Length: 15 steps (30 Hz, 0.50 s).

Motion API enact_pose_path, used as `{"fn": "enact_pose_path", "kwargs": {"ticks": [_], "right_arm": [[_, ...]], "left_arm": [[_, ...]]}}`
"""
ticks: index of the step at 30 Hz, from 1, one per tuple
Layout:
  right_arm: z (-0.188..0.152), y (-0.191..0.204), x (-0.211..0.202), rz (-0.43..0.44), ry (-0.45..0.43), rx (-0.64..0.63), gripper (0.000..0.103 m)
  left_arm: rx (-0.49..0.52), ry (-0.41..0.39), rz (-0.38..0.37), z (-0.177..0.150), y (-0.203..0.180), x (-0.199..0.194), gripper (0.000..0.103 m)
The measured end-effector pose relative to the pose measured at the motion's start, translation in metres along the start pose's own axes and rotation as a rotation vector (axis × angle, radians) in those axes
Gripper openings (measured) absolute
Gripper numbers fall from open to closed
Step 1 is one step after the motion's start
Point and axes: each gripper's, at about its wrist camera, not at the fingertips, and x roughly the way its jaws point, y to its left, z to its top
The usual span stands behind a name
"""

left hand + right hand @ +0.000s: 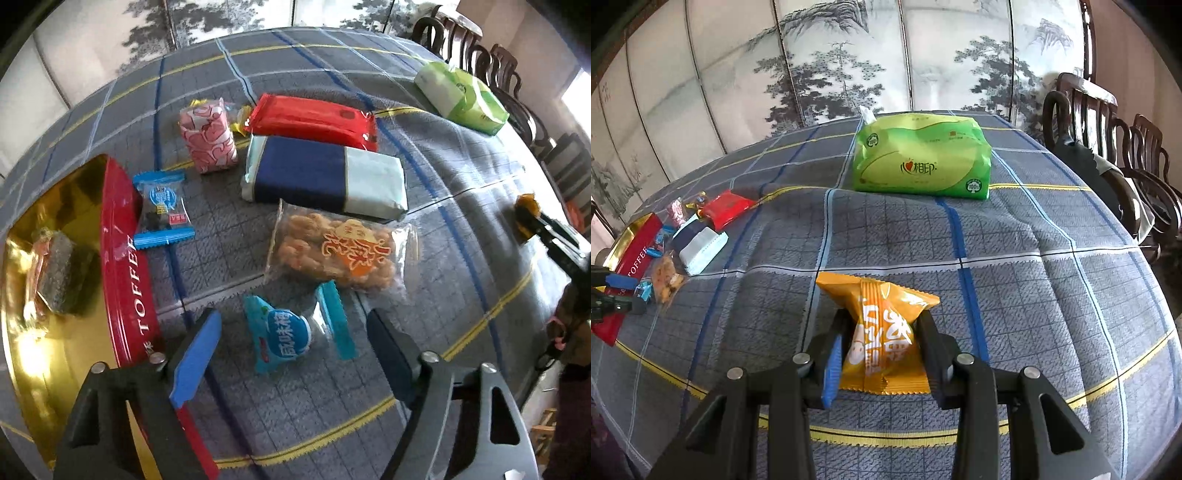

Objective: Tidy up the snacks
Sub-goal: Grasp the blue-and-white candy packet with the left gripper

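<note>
Right gripper (881, 345), at lower centre, clamps an orange packet (882, 332) above the table. Left gripper (295, 332), jaws apart, straddles a blue candy (282, 338) at lower centre, beside the tin (129, 258).

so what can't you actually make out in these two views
- Toffee tin, left wrist view: its near and left parts run off the frame edge, so the full contents are unknown.
- Wrapped snack in the tin: glare off the gold lining hides its label.
- Orange snack packet, right wrist view: the right tool covers its sides.
- Small candies by the red packet: too small to identify.
</note>
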Motion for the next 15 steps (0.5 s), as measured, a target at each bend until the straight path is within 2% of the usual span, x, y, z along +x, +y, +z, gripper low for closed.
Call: {"fn": "enact_pose_path", "kwargs": {"ticks": [5,7,9,11,13,15], "right_arm": [[0.000,0.000,0.000,-0.001,0.000,-0.001,0.038],[0.000,0.000,0.000,-0.001,0.001,0.000,0.038],[0.000,-0.001,0.000,-0.002,0.001,-0.001,0.038],[0.000,-0.001,0.000,-0.004,0.001,0.003,0.038],[0.000,-0.002,0.000,-0.004,0.001,0.007,0.038],[-0.001,-0.001,0.000,-0.006,0.002,0.009,0.038]], "left_arm": [[0.023,-0.018,0.039,-0.002,-0.003,0.002,0.076],[0.039,-0.027,0.082,-0.003,-0.006,0.004,0.072],[0.047,-0.039,0.112,-0.004,-0.006,0.004,0.063],[0.041,-0.055,0.143,-0.003,-0.001,0.000,0.032],[0.023,-0.057,0.128,-0.001,0.003,-0.003,0.031],[0.025,-0.078,0.158,-0.002,0.003,-0.007,0.030]]}}
